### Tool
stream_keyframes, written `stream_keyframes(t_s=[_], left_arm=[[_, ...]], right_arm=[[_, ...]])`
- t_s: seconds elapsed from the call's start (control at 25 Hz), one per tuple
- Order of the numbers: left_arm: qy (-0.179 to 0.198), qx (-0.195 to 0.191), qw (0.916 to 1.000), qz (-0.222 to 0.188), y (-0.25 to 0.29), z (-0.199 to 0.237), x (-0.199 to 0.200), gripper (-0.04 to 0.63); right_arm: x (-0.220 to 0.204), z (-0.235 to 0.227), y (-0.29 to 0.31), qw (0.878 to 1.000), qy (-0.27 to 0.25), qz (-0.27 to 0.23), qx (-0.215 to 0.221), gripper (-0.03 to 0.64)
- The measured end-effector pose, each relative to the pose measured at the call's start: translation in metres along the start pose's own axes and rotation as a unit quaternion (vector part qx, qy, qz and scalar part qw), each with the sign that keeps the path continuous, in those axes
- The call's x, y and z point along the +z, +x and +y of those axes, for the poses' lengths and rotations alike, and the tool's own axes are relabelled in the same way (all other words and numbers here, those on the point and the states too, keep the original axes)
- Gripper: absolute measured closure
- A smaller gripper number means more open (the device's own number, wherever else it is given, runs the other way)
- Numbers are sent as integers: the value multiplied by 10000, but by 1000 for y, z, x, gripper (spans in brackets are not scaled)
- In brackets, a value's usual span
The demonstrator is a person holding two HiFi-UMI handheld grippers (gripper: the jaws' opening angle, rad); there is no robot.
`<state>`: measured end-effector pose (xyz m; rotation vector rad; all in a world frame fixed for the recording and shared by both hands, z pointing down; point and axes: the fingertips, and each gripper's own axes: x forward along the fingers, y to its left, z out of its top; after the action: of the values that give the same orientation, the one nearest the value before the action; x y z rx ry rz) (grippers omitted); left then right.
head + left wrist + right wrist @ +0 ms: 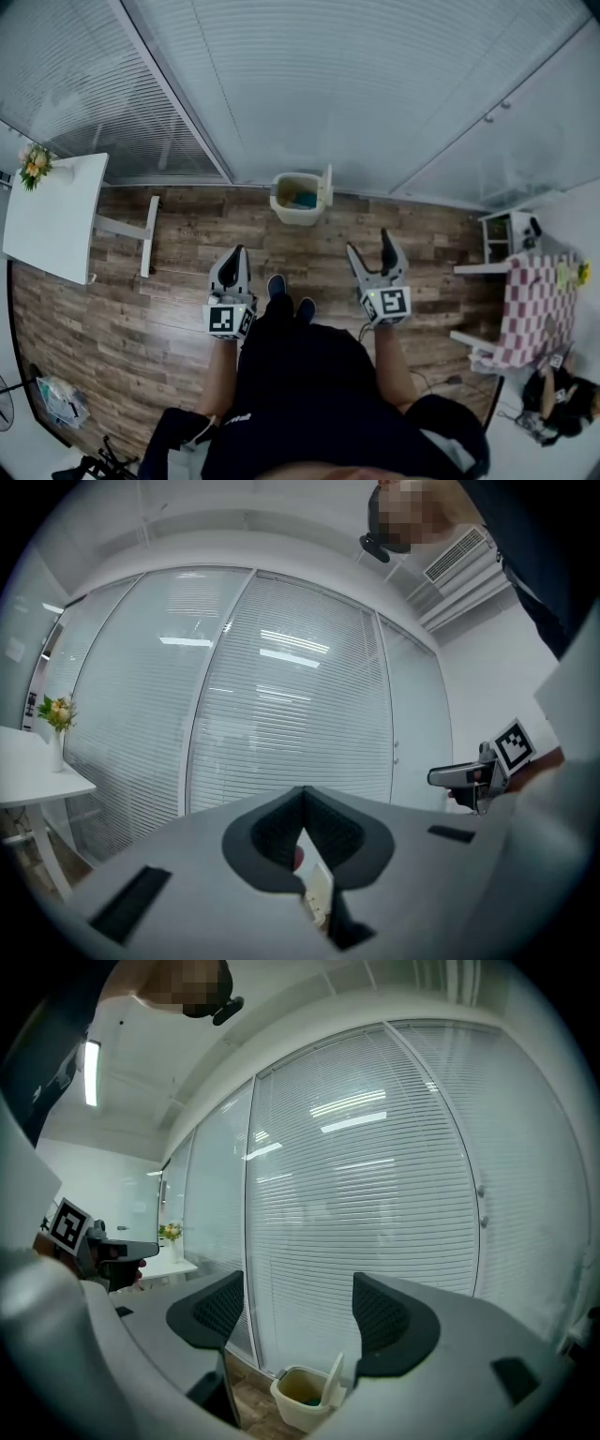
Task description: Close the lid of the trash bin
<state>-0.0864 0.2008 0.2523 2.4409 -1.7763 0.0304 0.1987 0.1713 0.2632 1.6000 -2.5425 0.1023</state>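
A white table [52, 220] bearing a small bunch of flowers [35, 164] stands at the far left of the wood-plank floor [187, 239], beside a glass wall hung with blinds [309, 84]. Next along is the left gripper [238, 253], held out level by a person in dark clothing [309, 384]. Its jaws are clenched together at the tips with nothing gripped between them. Ahead of the person's shoes [286, 292], at the foot of the blinds and well apart from both grippers, sits the cream trash bin [298, 216]. Its lid [327, 185] stands upright on the bin's right side, leaving the mouth uncovered and something teal visible inside. To the right, the right gripper [368, 242] has its jaws released and spread wide, empty. Seen along those jaws, the bin lies low between them but far beyond their tips. Further right a small white shelf unit [506, 234] stands by the wall, and a table draped in a checked cloth [534, 305] fills the right edge.
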Motion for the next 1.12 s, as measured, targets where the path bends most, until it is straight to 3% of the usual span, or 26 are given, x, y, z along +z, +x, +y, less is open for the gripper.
stream_keyframes(t_s=[0.52, 0.84, 1.12], left_arm=[[1, -420, 9991, 27, 52, 44, 0, 589], [64, -842, 9963, 158, 80, 64, -11, 589], [102, -912, 9951, 374, 96, 61, -30, 589]], right_arm=[[2, 12, 48, 9994, 204, 110, -246, 285], [-16, 26, 70, 9981, 365, 337, -356, 285], [-57, 16, 93, 9966, 454, 626, -295, 285]])
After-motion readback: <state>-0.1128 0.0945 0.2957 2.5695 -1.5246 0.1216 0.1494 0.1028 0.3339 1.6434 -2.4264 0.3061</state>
